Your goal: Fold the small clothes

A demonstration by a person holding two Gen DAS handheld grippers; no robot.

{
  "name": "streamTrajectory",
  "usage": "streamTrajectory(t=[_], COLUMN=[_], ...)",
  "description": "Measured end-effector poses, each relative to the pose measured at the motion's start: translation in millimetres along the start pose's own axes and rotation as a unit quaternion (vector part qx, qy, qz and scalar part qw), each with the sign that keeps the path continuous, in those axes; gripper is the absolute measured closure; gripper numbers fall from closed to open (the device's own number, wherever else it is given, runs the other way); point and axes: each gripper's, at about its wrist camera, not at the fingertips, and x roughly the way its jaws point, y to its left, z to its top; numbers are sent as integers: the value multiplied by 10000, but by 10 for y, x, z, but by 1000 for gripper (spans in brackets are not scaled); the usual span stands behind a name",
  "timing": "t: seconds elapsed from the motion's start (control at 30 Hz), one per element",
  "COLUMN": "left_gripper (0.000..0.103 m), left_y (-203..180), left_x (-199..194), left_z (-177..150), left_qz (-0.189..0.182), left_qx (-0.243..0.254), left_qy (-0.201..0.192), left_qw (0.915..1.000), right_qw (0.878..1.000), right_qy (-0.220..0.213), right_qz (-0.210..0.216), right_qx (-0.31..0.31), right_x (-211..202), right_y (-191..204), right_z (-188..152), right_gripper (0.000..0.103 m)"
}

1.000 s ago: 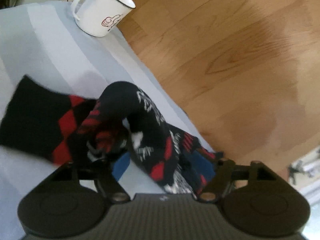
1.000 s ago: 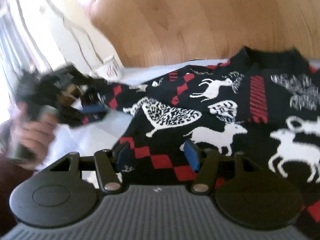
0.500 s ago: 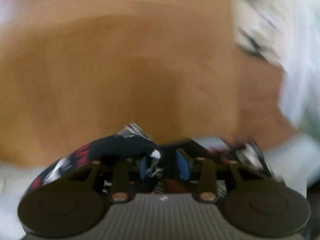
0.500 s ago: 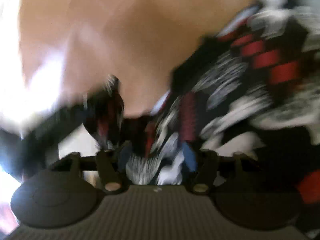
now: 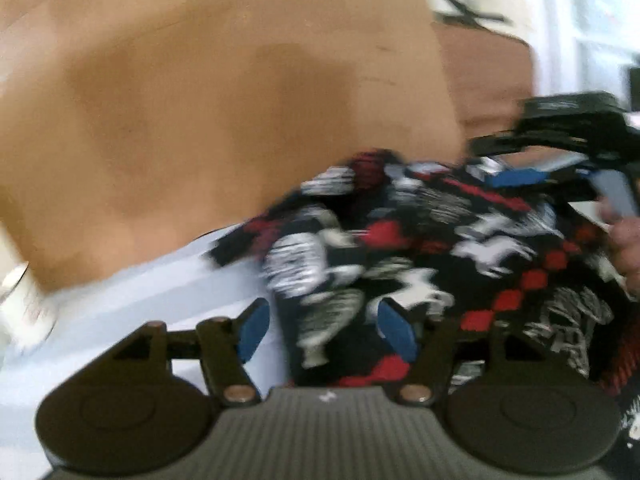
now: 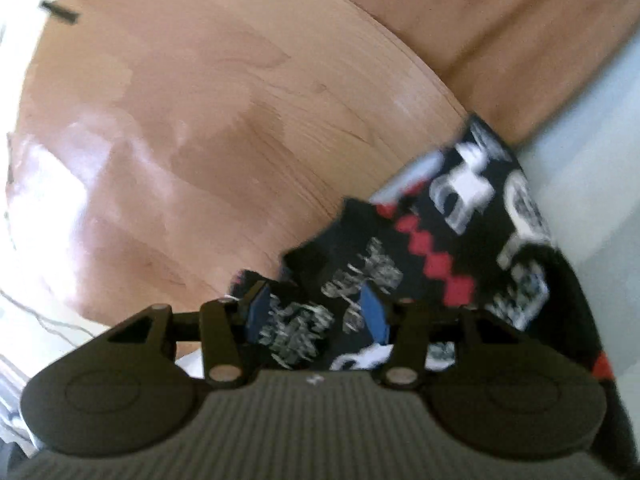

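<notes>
Both grippers straddle the sweater (image 5: 420, 240). Left gripper (image 5: 326, 330) and right gripper (image 6: 316, 318) stand parted, blue pads either side of fabric; whether either grips it cannot be told. Sweater runs rightward from the left gripper towards the right.

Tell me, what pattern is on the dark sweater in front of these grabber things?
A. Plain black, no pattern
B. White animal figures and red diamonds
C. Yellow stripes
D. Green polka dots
B: the sweater shows white deer-like figures and red diamond blocks on black knit.

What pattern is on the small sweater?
Black knit sweater with white animal figures and red diamond checks; clearest in the left wrist view.
</notes>
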Motion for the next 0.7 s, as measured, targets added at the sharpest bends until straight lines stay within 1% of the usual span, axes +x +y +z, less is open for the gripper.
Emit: streamTrajectory(t=[0.03, 0.07, 0.1, 0.13, 0.17, 0.2, 0.23, 0.27, 0.33, 0.37, 0.4, 0.43, 0.47, 0.5, 0.53, 0.57, 0.6, 0.63, 0.67, 0.7], left_gripper=[41, 41, 41, 41, 41, 41, 41, 41, 42, 42, 43, 47, 57, 65, 72, 76, 78, 82, 83, 83], left_y=[172, 304, 426, 509, 546, 548, 540, 537, 557, 591, 616, 631, 631, 622, 591, 551, 524, 513, 513, 519], left_x=[-6, 10, 52, 84, 123, 160, 219, 288, 388, 420, 452, 490, 522, 542, 544, 532, 509, 497, 480, 465], left_z=[16, 29, 54, 51, 43, 37, 25, -1, -90, -141, -186, -210, -227, -258, -271, -272, -276, -275, -276, -277], left_qz=[34, 39, 33, -12, -88, -130, -139, -124, -145, -186, -258, -362, -435, -489, -425, -334, -311, -351, -393, -402], left_qx=[-409, -783, -1187, -1472, -1641, -1719, -1782, -1838, -1951, -2049, -2158, -2224, -2217, -2171, -2060, -1896, -1802, -1793, -1805, -1825], left_qy=[-23, -33, -61, -128, -222, -268, -257, -170, 8, 91, 164, 233, 289, 349, 322, 326, 320, 325, 338, 351], left_qw=[9992, 9969, 9929, 9890, 9861, 9847, 9836, 9827, 9807, 9786, 9759, 9740, 9737, 9743, 9771, 9808, 9826, 9826, 9822, 9818], right_qw=[9997, 9975, 9911, 9796, 9661, 9489, 9312, 9107, 8648, 8392, 8142, 7902, 7744, 7660, 7671, 7816, 8086, 8447, 8795, 9179], right_qy=[-20, 10, 153, 400, 612, 820, 1071, 1353, 1884, 2091, 2193, 2209, 2188, 2183, 2221, 2139, 1818, 1420, 1038, 598], right_qz=[99, 136, 114, 132, 236, 323, 303, 180, 24, -23, -108, -224, -329, -484, -636, -766, -748, -612, -503, -345], right_qx=[-235, -687, -1316, -1965, -2496, -3031, -3470, -3898, -4655, -5020, -5375, -5712, -5927, -6026, -5985, -5809, -5545, -5123, -4618, -3909], right_x=[-24, -5, 48, 155, 264, 412, 571, 755, 1078, 1196, 1292, 1387, 1473, 1574, 1665, 1704, 1641, 1466, 1288, 1041], right_y=[68, 234, 427, 653, 845, 1038, 1184, 1314, 1491, 1550, 1597, 1628, 1631, 1617, 1582, 1558, 1537, 1493, 1441, 1306], right_z=[74, 138, 209, 258, 272, 265, 233, 179, 19, -87, -200, -309, -387, -442, -423, -365, -236, -29, 179, 422], right_gripper=[43, 35, 28, 27, 27, 27, 27, 27, 27, 27, 28, 29, 38, 78, 95, 93, 93, 94, 93, 93])
